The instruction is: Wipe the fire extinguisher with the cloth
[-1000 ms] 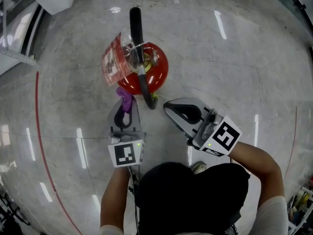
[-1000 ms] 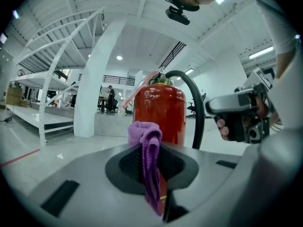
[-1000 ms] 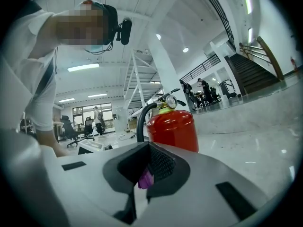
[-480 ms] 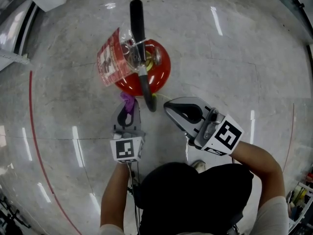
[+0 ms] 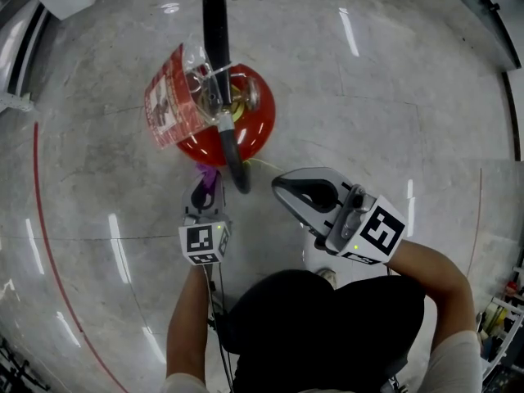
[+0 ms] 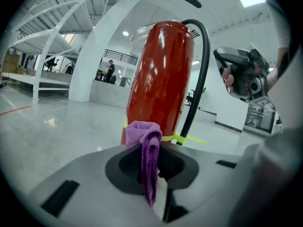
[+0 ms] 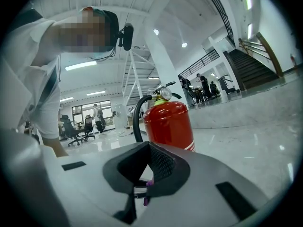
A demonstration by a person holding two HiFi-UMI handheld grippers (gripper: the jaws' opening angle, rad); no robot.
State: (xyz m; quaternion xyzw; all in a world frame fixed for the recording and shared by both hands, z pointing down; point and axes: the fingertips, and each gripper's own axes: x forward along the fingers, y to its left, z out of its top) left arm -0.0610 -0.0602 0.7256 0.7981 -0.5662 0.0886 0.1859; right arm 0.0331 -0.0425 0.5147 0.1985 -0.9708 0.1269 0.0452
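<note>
The left tongs [image 6: 151, 161] are clamping a purple cloth [image 6: 149, 143] in a narrow grip, with a bunched fold sticking out past the tips and a tail hanging down between the jaws. That bunch is sitting right against the lower near side of the red fire extinguisher [image 6: 161, 79], just above a yellow-green tie, and appears to be touching it. The right tongs [image 7: 142, 174] are standing slightly apart with nothing between them, hanging to the right of the extinguisher and nearer than it, clear of its body.

The extinguisher is standing upright on the polished floor [image 5: 368, 97], its black hose [image 6: 200, 74] curving down the right side and a tag in a clear sleeve [image 5: 164, 109] hanging at the left.

The wiping looks to be under way, with the cloth working low on the near face. No dirt or streaks are showing, so how much is already clean cannot be told. The far side, the top and the handle are probably waiting their turn.
</note>
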